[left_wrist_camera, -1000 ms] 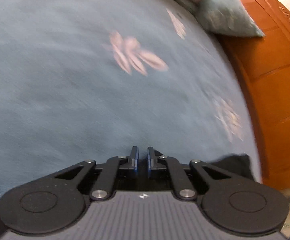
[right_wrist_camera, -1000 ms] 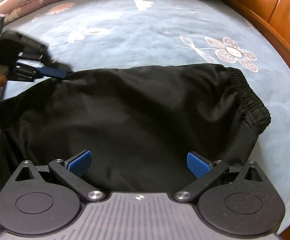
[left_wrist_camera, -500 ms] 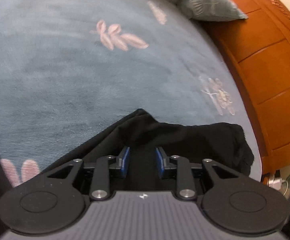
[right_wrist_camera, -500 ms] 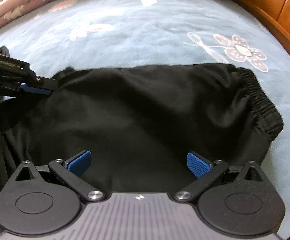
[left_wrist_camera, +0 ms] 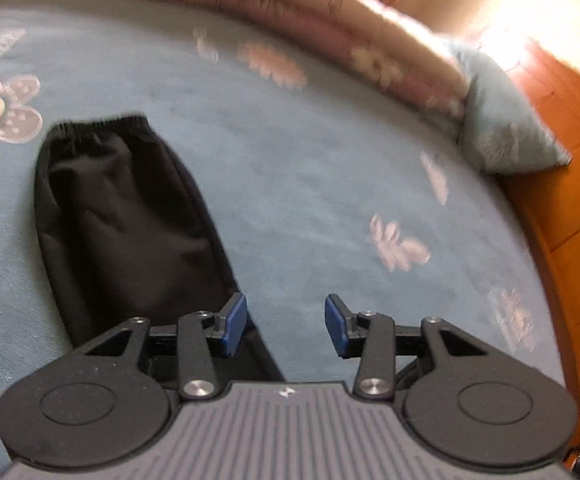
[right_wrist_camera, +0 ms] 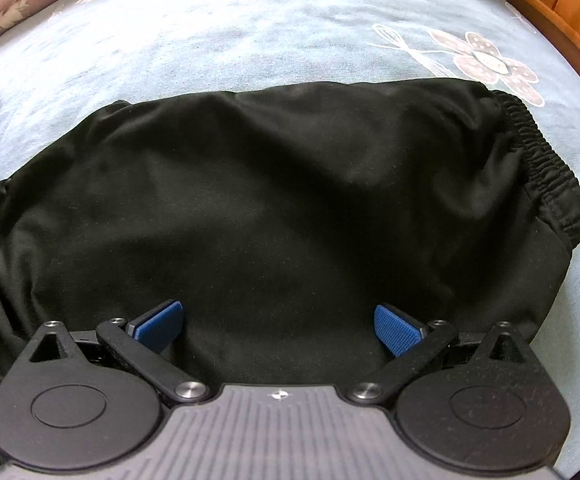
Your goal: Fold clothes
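Bed surface: pale blue bedspread [right_wrist_camera: 249, 32] with pink and white flower print fills both views. A pink floral quilt [left_wrist_camera: 290, 4] is bunched along the far edge in the left wrist view, blurred; a small blue-grey pillow [left_wrist_camera: 502, 128] sits at its end against the orange wooden bed frame [left_wrist_camera: 570, 220]. The frame also shows at the upper right of the right wrist view. Task item: black trousers [right_wrist_camera: 269, 184] lie flat on the bedspread, folded lengthwise, elastic waistband [right_wrist_camera: 538, 160] gathered at the right end in the right wrist view; the rest of the cloth runs off the left edge of that view, with a separate narrow black flap lying at the far left. In the left wrist view the same garment appears as a long dark strip, waistband at the far end, near end passing under the tool. Right gripper [right_wrist_camera: 277, 326]: jaws spread wide, blue pads [right_wrist_camera: 396, 330] clear of each other, poised over the near edge of the trousers, nothing clamped. Left gripper [left_wrist_camera: 285, 324]: jaws partly apart, holding nothing; its left pad sits over the trouser edge, its right pad over bare bedspread. Contact with the cloth cannot be judged.
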`<action>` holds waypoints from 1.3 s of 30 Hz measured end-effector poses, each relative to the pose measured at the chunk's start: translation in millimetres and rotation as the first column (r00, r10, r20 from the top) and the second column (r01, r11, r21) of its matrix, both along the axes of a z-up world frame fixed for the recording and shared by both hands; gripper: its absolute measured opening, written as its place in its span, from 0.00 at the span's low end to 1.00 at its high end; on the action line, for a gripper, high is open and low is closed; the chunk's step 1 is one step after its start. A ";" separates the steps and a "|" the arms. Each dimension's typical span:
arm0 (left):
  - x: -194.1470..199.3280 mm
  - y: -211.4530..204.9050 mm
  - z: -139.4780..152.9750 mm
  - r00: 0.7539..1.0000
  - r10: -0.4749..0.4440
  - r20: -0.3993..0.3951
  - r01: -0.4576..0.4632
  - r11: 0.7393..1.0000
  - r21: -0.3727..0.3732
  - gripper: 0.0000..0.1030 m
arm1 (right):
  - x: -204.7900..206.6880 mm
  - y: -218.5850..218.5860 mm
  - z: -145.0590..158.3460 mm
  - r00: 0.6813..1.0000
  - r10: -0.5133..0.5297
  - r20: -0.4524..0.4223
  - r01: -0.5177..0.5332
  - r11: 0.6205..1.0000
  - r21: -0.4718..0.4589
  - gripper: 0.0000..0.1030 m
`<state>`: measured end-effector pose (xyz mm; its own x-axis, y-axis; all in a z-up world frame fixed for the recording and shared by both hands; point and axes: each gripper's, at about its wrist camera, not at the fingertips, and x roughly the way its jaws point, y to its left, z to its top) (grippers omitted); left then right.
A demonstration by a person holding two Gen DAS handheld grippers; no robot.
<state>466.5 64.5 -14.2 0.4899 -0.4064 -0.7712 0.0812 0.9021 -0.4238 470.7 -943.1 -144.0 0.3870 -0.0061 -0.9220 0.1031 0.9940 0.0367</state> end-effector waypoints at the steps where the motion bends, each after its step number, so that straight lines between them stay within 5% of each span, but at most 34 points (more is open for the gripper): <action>1: 4.2 -5.6 -2.9 1.000 -0.025 -0.018 0.026 0.999 0.037 0.41 | -0.5 0.2 0.0 1.000 0.000 0.001 0.000 1.000 -0.001 1.00; 6: 23.2 -32.7 -15.7 0.984 -0.136 -0.112 0.156 0.967 0.199 0.42 | -2.3 0.9 0.1 1.000 -0.004 0.006 0.004 1.000 -0.002 1.00; 14: 18.7 -36.1 -11.2 0.981 -0.138 -0.139 0.163 0.967 0.195 0.45 | -5.1 1.1 1.4 1.000 -0.001 0.017 0.001 1.000 0.005 1.00; 19: -4.5 -22.6 -11.2 0.987 -0.116 -0.113 0.138 0.966 0.217 0.47 | 6.5 14.3 39.4 0.981 0.142 0.128 -0.156 0.982 0.105 0.99; 22: -25.3 -7.3 -8.4 0.992 -0.088 -0.085 0.107 0.964 0.243 0.47 | 36.4 41.0 70.1 0.930 0.290 0.226 -0.330 0.929 0.166 1.00; 25: -48.6 18.5 -1.3 0.997 -0.047 -0.065 0.060 0.976 0.209 0.49 | 75.7 79.5 90.7 0.858 0.424 0.291 -0.494 0.836 0.239 1.00; 27: -64.1 36.5 1.6 0.999 -0.006 -0.050 0.016 0.980 0.197 0.60 | 96.6 112.9 92.2 0.814 0.495 0.305 -0.569 0.786 0.241 1.00; 30: -89.5 64.7 2.7 0.997 0.072 -0.036 -0.064 0.980 0.188 0.61 | 125.3 155.3 83.4 0.767 0.573 0.289 -0.642 0.691 0.332 0.90; 33: -108.1 87.0 -3.4 0.988 0.143 -0.051 -0.133 0.977 0.165 0.61 | 153.3 188.7 61.2 0.777 0.590 0.221 -0.619 0.651 0.438 0.81; 37: -130.5 114.7 -13.2 0.970 0.229 -0.078 -0.218 0.967 0.132 0.61 | 175.5 218.8 27.0 0.794 0.593 0.137 -0.576 0.660 0.483 0.79; 39: -138.1 124.4 -18.0 0.961 0.261 -0.090 -0.249 0.961 0.123 0.61 | 181.3 222.4 12.6 0.816 0.572 0.085 -0.524 0.670 0.526 0.70</action>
